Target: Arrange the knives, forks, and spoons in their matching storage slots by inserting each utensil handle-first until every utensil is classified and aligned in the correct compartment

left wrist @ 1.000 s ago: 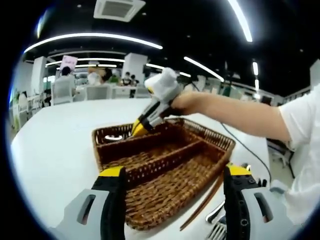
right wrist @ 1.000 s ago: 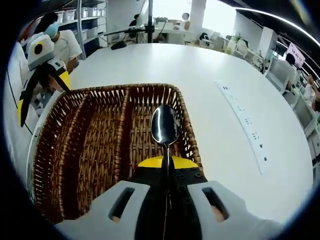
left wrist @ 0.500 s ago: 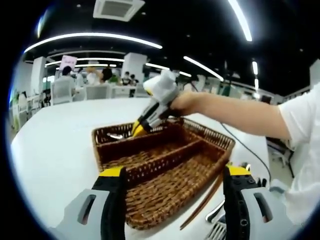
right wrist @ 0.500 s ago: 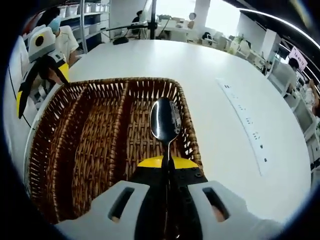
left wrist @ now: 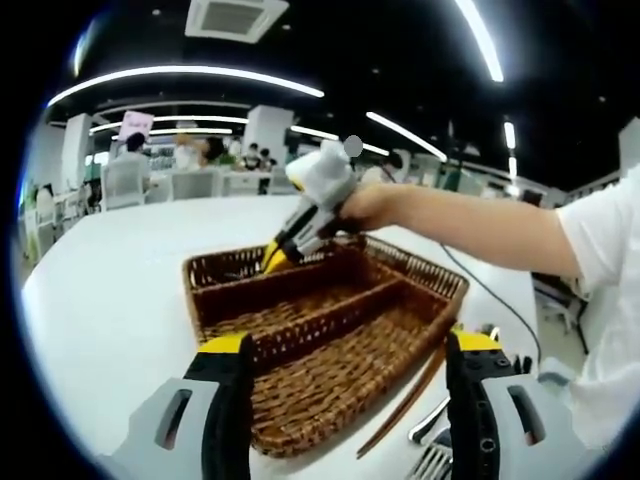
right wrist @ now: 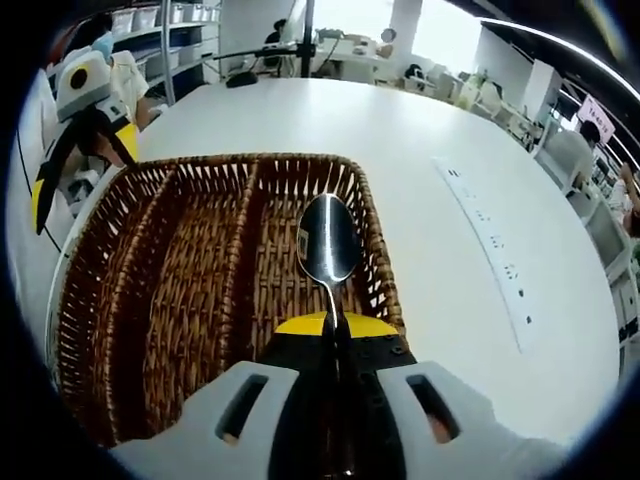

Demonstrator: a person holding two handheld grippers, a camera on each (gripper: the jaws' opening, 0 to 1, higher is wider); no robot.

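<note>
In the left gripper view, left gripper [left wrist: 345,400] at 6 o'clock with yellow-tipped jaws spread apart, nothing between them. Beyond them a brown woven wicker tray with three long compartments [left wrist: 300,395] on the round white table [left wrist: 110,300]; all three compartments look bare, though the far ends are hard to make out. At 12 o'clock of the tray, the right gripper [left wrist: 272,260] in a person's hand [left wrist: 365,205], tip lowered at the far compartment. At 5 o'clock, beside the tray's near corner, the tines of a silver metal fork [left wrist: 432,462] and other loose cutlery too cut off to name. In the right gripper view, right gripper at 6 o'clock with jaws clamped on the handle of a shiny silver spoon [right wrist: 327,243], bowl pointing to 12 o'clock, over the tray's rightmost compartment; touching the weave or hovering, cannot tell. Other two compartments bare. Left gripper at 9 o'clock, beyond the tray's edge.
</note>
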